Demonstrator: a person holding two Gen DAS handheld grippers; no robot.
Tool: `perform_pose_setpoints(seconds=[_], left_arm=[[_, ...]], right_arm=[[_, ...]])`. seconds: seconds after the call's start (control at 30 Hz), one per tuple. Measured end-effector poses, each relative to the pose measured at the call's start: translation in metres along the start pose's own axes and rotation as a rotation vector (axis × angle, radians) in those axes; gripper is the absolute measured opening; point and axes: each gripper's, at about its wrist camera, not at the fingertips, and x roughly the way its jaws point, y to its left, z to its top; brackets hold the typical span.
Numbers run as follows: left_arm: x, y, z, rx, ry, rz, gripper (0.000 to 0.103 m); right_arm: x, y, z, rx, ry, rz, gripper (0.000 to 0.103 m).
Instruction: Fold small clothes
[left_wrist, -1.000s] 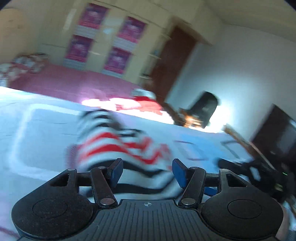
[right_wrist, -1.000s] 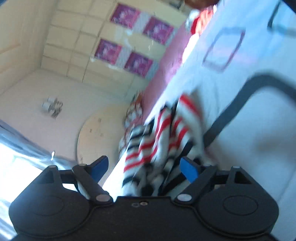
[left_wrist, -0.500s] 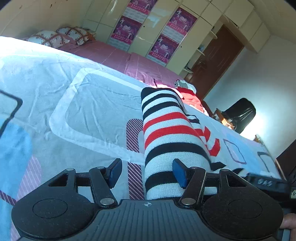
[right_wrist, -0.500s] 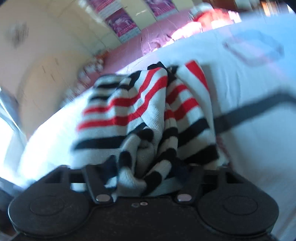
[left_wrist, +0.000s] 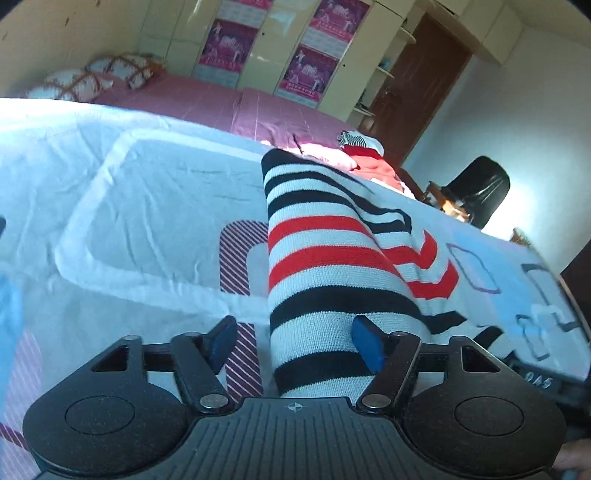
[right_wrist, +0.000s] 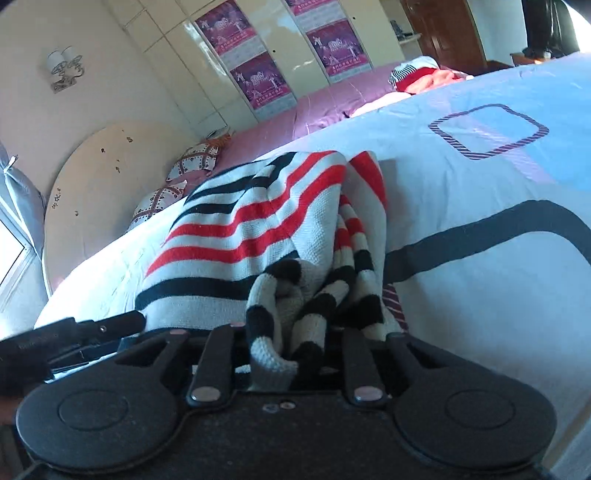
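A small knitted garment with white, black and red stripes lies on the pale blue bed sheet. In the left wrist view my left gripper is open, its blue pads apart, with the garment's near edge lying between the fingers. In the right wrist view the same garment is bunched right at my right gripper. The cloth hides its fingertips, so the jaw state does not show. The left gripper's black body shows at the garment's left side.
A pile of red and striped clothes lies on the pink bed beyond. Patterned pillows sit at the far left. Wardrobes with pink posters, a brown door and a black chair stand behind.
Both grippers swung down to the bed with the garment. It now lies spread on the sheet. The right gripper's blue pads, open a second ago, are now buried in bunched cloth.
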Motion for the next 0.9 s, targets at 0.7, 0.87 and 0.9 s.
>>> perform_pose_setpoints(seconds=[0.7,0.87,0.9], left_arm=[[0.0,-0.01,0.001,0.062,-0.009,0.01,0.069],[0.001,-0.007,-0.002,0.038,-0.011,0.016,0.076],[0.001,-0.005,-0.003,0.026,-0.011,0.01,0.077]], right_arm=[[0.011,-0.05,-0.004,0.213,-0.045,0.088,0.02],[0.0,-0.037,0.001,0.142,-0.024,0.079,0.041],[-0.002,-0.034,0.001,0.13,-0.024,0.07,0.041]])
